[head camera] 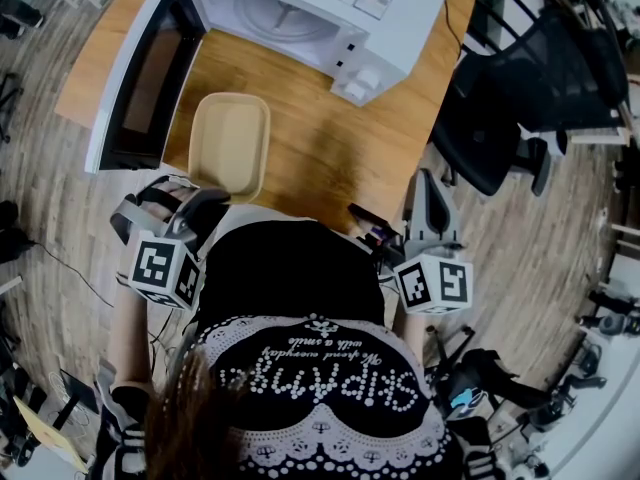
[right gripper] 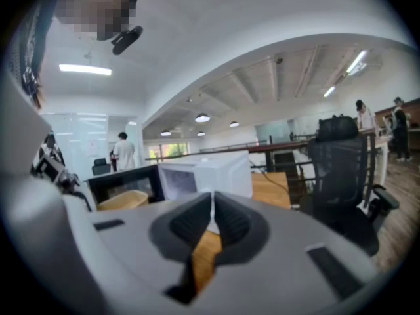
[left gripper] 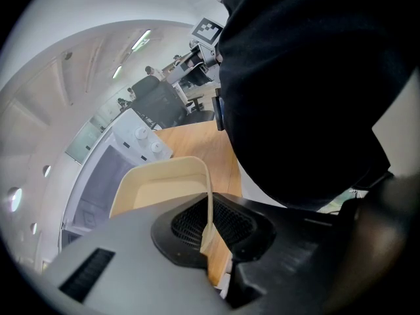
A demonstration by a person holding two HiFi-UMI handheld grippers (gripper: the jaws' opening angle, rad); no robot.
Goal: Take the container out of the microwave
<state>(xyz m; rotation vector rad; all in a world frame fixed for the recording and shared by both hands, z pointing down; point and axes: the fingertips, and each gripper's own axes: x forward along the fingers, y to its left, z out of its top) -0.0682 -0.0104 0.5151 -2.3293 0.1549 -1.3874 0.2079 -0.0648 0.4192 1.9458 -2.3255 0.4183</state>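
Note:
A beige rectangular container [head camera: 231, 143] stands on the wooden table [head camera: 320, 148], just in front of the white microwave [head camera: 330, 13], whose door [head camera: 140, 78] hangs open to the left. My left gripper [head camera: 210, 200] is shut on the near rim of the container. In the left gripper view the thin wall of the container [left gripper: 161, 189] runs between the pads of that gripper [left gripper: 209, 231]. At the table's front right edge my right gripper [head camera: 428, 180] is held apart from the container. In the right gripper view that gripper [right gripper: 211, 218] is shut with nothing in it, facing the microwave [right gripper: 210, 172].
A black office chair [head camera: 520, 98] stands right of the table. The open microwave door blocks the table's left side. The person's dark shirt [head camera: 300, 298] fills the foreground between the grippers. Cables and gear lie on the floor at the right [head camera: 490, 378].

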